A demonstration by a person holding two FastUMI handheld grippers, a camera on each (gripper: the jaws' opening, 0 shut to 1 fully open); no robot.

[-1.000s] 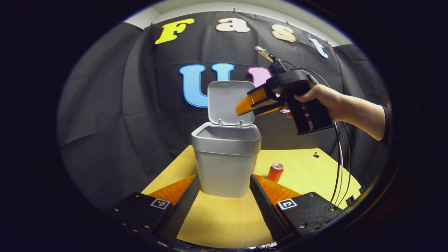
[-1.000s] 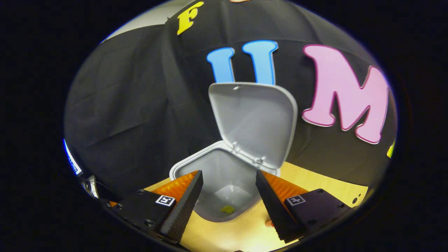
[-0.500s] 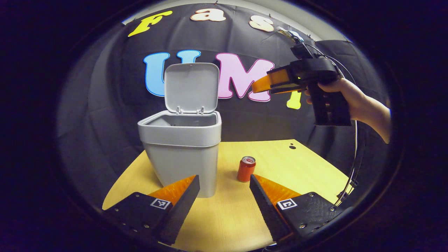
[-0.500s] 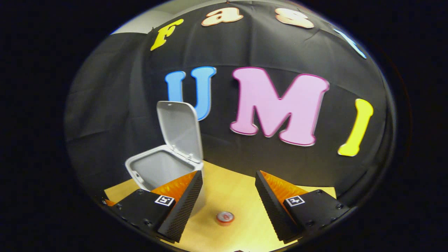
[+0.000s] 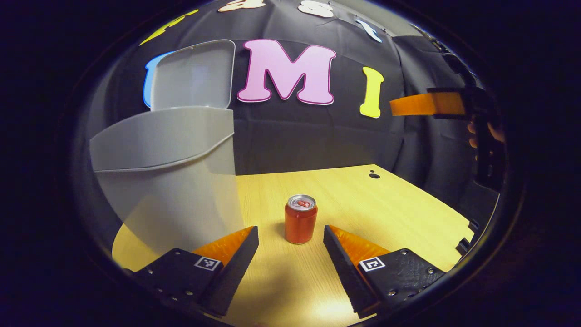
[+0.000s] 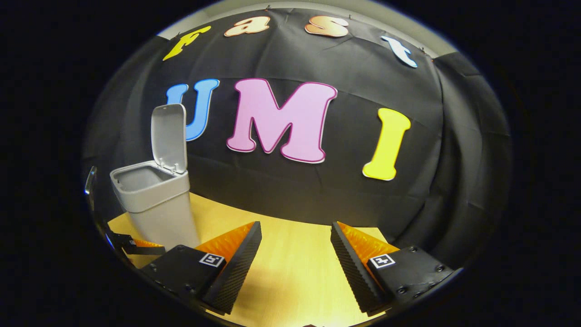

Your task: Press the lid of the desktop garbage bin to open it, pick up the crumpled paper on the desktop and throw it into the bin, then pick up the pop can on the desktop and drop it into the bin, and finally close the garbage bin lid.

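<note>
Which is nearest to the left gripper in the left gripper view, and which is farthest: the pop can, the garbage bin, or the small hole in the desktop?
1. Pop can: upright, just ahead of the open left gripper.
2. Garbage bin: on the left side, lid up.
3. Small hole: near the desktop's far edge, to the right.

- My light wooden desktop [image 5: 386, 209] carries two things, and has a small dark hole near its far edge.
- The grey garbage bin [image 5: 172, 181] stands on its left part, lid [image 6: 169, 136] raised upright.
- A red pop can [image 5: 300, 220] stands upright just right of the bin, apart from it.
</note>
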